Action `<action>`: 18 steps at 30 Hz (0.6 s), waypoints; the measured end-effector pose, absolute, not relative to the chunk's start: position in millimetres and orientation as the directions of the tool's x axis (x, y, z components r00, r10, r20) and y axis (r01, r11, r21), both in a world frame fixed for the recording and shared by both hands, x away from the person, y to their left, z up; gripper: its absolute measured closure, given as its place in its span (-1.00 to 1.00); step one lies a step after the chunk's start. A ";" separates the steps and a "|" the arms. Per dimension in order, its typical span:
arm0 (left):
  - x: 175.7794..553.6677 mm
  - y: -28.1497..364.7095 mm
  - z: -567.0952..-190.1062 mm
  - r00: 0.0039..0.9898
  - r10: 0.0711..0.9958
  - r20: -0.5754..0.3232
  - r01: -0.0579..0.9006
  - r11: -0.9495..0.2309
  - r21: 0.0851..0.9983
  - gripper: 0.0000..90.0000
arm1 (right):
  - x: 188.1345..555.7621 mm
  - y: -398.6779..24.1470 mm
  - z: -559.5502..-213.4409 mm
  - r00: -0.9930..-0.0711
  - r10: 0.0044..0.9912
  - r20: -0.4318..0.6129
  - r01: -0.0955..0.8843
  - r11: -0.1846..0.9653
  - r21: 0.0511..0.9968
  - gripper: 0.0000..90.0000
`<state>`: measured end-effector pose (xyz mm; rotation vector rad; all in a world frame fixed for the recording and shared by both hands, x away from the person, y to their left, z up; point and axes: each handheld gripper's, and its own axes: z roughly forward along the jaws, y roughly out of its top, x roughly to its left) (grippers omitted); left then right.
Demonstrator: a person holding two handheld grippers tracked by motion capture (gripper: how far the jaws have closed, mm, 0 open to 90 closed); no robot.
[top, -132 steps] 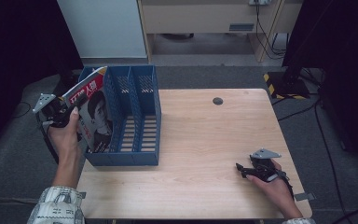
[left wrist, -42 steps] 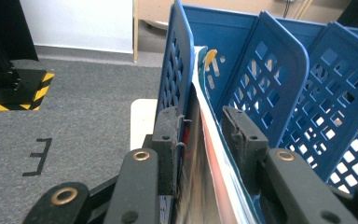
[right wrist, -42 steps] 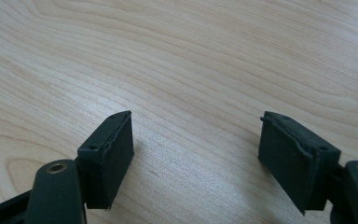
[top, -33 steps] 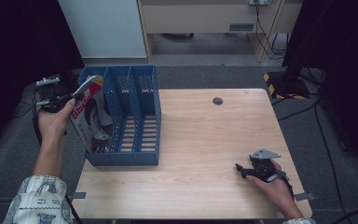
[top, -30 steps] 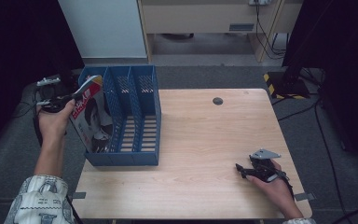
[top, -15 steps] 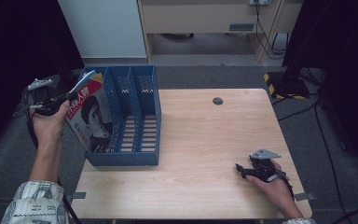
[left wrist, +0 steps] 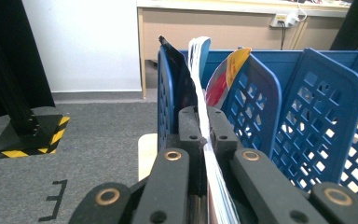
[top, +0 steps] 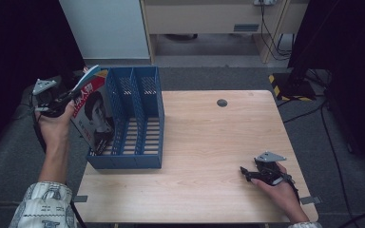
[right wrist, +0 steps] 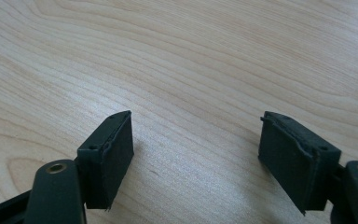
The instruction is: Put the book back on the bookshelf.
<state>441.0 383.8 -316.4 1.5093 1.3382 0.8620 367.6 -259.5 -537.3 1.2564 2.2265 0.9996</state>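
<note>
Now the left tool (left wrist: 204,135) has its jaws pressed together on the upper edge of a magazine (top: 91,107), so the thin pages pass straight up between the two black pads. The magazine leans in the leftmost compartment of the blue file rack (top: 138,156), with its lower part inside and its top corner standing above the rack wall, tilted toward the tool. Just ahead of this tool, in the left gripper view, the blue outer wall (left wrist: 164,93) stands at one side of the pages and the first divider (left wrist: 256,102) at the other, so the room to each side is narrow; above the rack it is free. The rack stands at the left edge of the counter (top: 209,142), and the left hand (top: 54,126) is outside this edge, over the grey floor.

The right tool (right wrist: 196,154) rests low on the counter near its right front corner, jaws wide apart and holding nothing. Bare wood is all around it, and the rack is well apart from it.
</note>
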 end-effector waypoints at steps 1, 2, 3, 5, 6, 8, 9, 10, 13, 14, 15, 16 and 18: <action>442.2 383.9 -318.8 0.163 0.984 -0.067 0.354 0.005 0.935 0.93 | 367.6 -259.4 -537.4 -0.519 0.855 0.007 0.572 0.342 0.745 -0.41; 442.5 383.9 -320.2 0.162 0.984 -0.074 0.351 0.012 0.936 0.93 | 367.6 -259.5 -537.3 -0.520 0.854 0.007 0.573 0.343 0.745 -0.41; 442.7 384.0 -321.3 0.160 0.984 -0.079 0.351 0.018 0.936 0.93 | 367.6 -259.3 -537.4 -0.519 0.855 0.008 0.573 0.340 0.746 -0.41; 442.9 384.3 -322.3 0.160 0.984 -0.079 0.352 0.018 0.936 0.93 | 367.5 -259.3 -537.4 -0.519 0.855 0.008 0.573 0.341 0.745 -0.41; 443.0 384.4 -322.9 0.161 0.984 -0.079 0.352 0.018 0.936 0.93 | 367.6 -259.3 -537.4 -0.519 0.855 0.008 0.573 0.341 0.745 -0.41; 442.8 385.1 -324.2 0.160 0.984 -0.082 0.348 0.022 0.937 0.93 | 367.5 -259.3 -537.4 -0.519 0.854 0.008 0.573 0.341 0.745 -0.41; 442.8 385.1 -324.2 0.160 0.984 -0.082 0.348 0.022 0.937 0.93 | 367.5 -259.3 -537.4 -0.519 0.854 0.008 0.573 0.341 0.745 -0.41; 442.9 385.3 -324.4 0.159 0.984 -0.082 0.348 0.022 0.937 0.93 | 367.6 -259.3 -537.4 -0.520 0.854 0.008 0.572 0.341 0.745 -0.41; 443.4 385.6 -324.6 0.156 0.984 -0.085 0.350 0.025 0.936 0.93 | 367.4 -259.1 -537.4 -0.519 0.855 0.010 0.574 0.340 0.745 -0.41; 443.5 385.5 -324.7 0.155 0.984 -0.085 0.351 0.025 0.936 0.93 | 367.5 -259.2 -537.4 -0.520 0.854 0.008 0.572 0.342 0.746 -0.41; 443.6 385.5 -324.8 0.155 0.984 -0.084 0.352 0.024 0.936 0.93 | 367.5 -259.2 -537.4 -0.520 0.854 0.008 0.572 0.342 0.745 -0.41; 443.6 385.5 -325.0 0.154 0.984 -0.085 0.353 0.025 0.935 0.93 | 367.5 -259.2 -537.4 -0.520 0.854 0.009 0.573 0.341 0.745 -0.41; 443.6 385.5 -325.0 0.153 0.985 -0.086 0.354 0.027 0.935 0.93 | 367.5 -259.2 -537.4 -0.521 0.854 0.008 0.572 0.342 0.746 -0.41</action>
